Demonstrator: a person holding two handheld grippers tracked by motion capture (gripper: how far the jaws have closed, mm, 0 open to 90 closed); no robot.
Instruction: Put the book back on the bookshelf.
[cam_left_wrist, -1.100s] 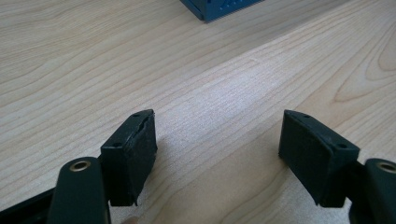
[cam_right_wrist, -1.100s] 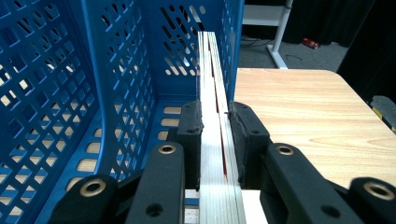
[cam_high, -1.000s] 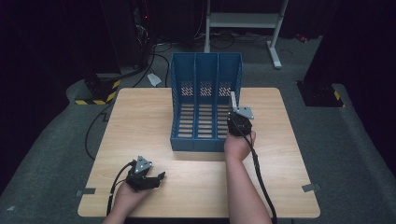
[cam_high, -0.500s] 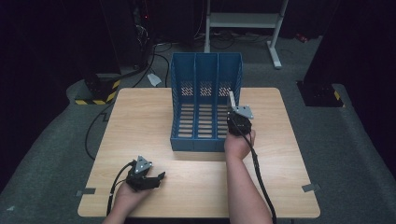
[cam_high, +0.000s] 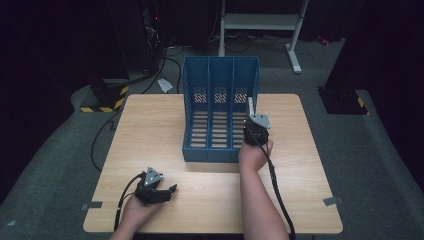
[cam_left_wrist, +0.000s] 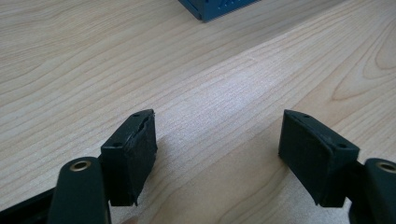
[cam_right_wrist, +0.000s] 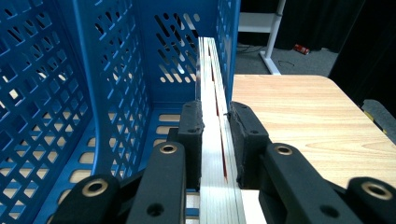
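A blue slotted file rack (cam_high: 220, 107) with three compartments stands on the wooden table (cam_high: 150, 130). My right gripper (cam_high: 252, 117) (cam_right_wrist: 215, 135) is shut on a thin white book or booklet (cam_right_wrist: 210, 93) held on edge, its pads pressing both sides. The booklet (cam_high: 249, 106) stands inside the rack's right compartment, close against the right wall (cam_right_wrist: 229, 51). My left gripper (cam_high: 170, 190) (cam_left_wrist: 217, 149) rests low over bare wood near the front left of the table, jaws wide apart with nothing between them.
The rack's front corner (cam_left_wrist: 215, 7) shows far ahead in the left gripper view. A white metal stand (cam_high: 260, 25) and cables (cam_high: 165, 55) lie on the dark floor beyond the table. Bare wood (cam_high: 285, 115) lies to the right of the rack.
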